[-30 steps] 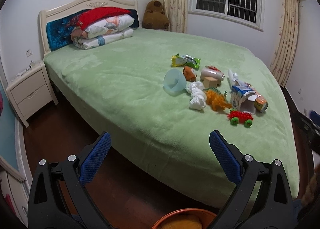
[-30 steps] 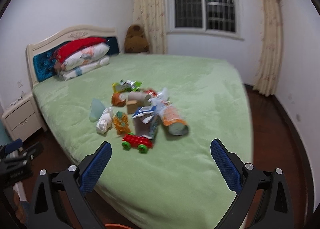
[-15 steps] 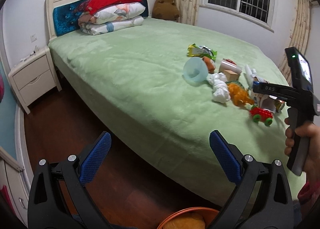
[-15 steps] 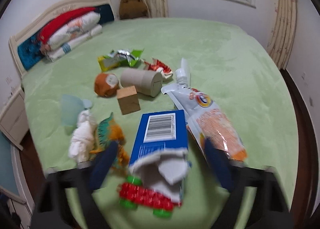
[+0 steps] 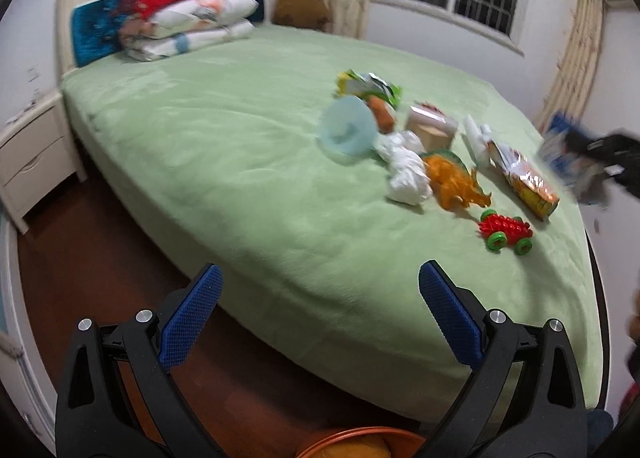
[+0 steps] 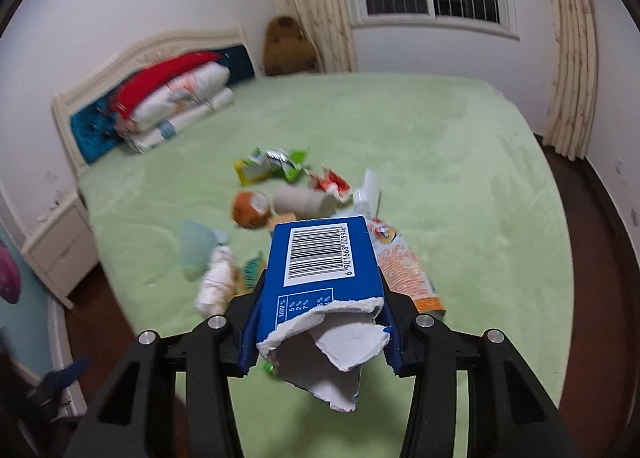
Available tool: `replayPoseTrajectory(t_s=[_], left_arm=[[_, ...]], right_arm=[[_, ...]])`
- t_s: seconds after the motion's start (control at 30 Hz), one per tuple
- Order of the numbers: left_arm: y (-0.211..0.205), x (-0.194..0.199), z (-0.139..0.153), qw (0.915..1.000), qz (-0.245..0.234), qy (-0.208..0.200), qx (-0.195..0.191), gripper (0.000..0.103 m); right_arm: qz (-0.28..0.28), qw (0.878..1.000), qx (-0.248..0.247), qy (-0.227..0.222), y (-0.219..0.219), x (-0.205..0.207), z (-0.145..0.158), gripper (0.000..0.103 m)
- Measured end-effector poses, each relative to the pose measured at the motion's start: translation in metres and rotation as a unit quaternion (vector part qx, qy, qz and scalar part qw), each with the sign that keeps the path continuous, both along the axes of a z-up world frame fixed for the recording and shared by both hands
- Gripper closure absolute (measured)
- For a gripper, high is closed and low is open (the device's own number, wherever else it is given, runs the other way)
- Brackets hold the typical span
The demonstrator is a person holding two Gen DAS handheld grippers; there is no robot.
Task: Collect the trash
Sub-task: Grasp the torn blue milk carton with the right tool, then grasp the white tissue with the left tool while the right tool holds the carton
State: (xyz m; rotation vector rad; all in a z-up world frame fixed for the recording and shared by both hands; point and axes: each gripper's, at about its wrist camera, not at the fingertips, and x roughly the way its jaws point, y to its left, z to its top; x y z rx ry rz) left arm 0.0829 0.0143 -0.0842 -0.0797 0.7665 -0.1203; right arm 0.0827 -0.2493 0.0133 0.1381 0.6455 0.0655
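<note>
Holding: my right gripper (image 6: pixel 320 338) closing on the torn blue box (image 6: pixel 324 270), lifted above the bed (image 6: pixel 460 161).
Left gripper (image 5: pixel 320 322): jaws apart, empty.
Next: I carry it to the orange bin (image 5: pixel 360 444).
Farther: wrappers (image 5: pixel 370 87) remain.

Box (image 6: pixel 320 278) between right gripper (image 6: pixel 320 322) jaws, above bed (image 6: pixel 440 137); chip bag (image 6: pixel 404 274) just right; pillows (image 6: pixel 180 105) at headboard; nightstand (image 6: pixel 60 250) left

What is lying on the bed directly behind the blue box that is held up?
Behind the blue box show the orange snack bag, the cardboard tube and a corner of the wooden block. The box covers the rest of the block and part of the bag.
</note>
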Motion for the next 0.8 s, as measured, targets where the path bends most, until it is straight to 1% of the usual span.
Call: replayPoseTrajectory(t_s=[0.07,0.2,0.3,0.43,0.5,0.63,0.67,0.7,0.73,0.77,0.8], left_arm=[[-0.01,0.013,-0.002,0.9999,-0.012,0.004,-0.004,0.007],[-0.029,0.042,-0.003,0.9995,-0.027,0.011,-0.008,0.007],[-0.041,0.062,-0.004,0.9993,-0.032,0.016,0.006,0.007],[-0.052,0.086,-0.007,0.9988,-0.038,0.029,0.014,0.007],[-0.057,0.098,-0.009,0.9984,-0.036,0.034,0.028,0.007],[-0.066,0.115,-0.013,0.9974,-0.04,0.045,0.039,0.009],[-0.069,0.118,-0.013,0.9971,-0.042,0.045,0.044,0.014],[-0.073,0.121,-0.014,0.9964,-0.045,0.047,0.055,0.03],[-0.075,0.124,-0.016,0.9954,-0.054,0.056,0.056,0.058],[-0.077,0.128,-0.018,0.9941,-0.07,0.075,0.035,0.071],[-0.079,0.129,-0.019,0.9938,-0.069,0.08,0.033,0.071]], right_arm=[[0.008,1.0,0.005,-0.018,-0.005,-0.021,0.011,0.055],[0.015,0.999,0.017,-0.034,-0.015,-0.05,0.019,0.055],[0.018,0.999,0.028,-0.039,-0.021,-0.063,0.02,0.055],[0.02,0.998,0.029,-0.044,-0.025,-0.074,0.022,0.055],[0.021,0.998,0.031,-0.046,-0.025,-0.076,0.022,0.055],[0.024,0.998,0.032,-0.053,-0.027,-0.087,0.023,0.055],[0.024,0.998,0.031,-0.054,-0.027,-0.088,0.023,0.055],[0.024,0.998,0.031,-0.054,-0.027,-0.088,0.022,0.055],[0.024,0.998,0.035,-0.052,-0.028,-0.089,0.021,0.055],[0.024,0.998,0.037,-0.052,-0.028,-0.09,0.02,0.055],[0.024,0.998,0.038,-0.051,-0.028,-0.091,0.019,0.055]])
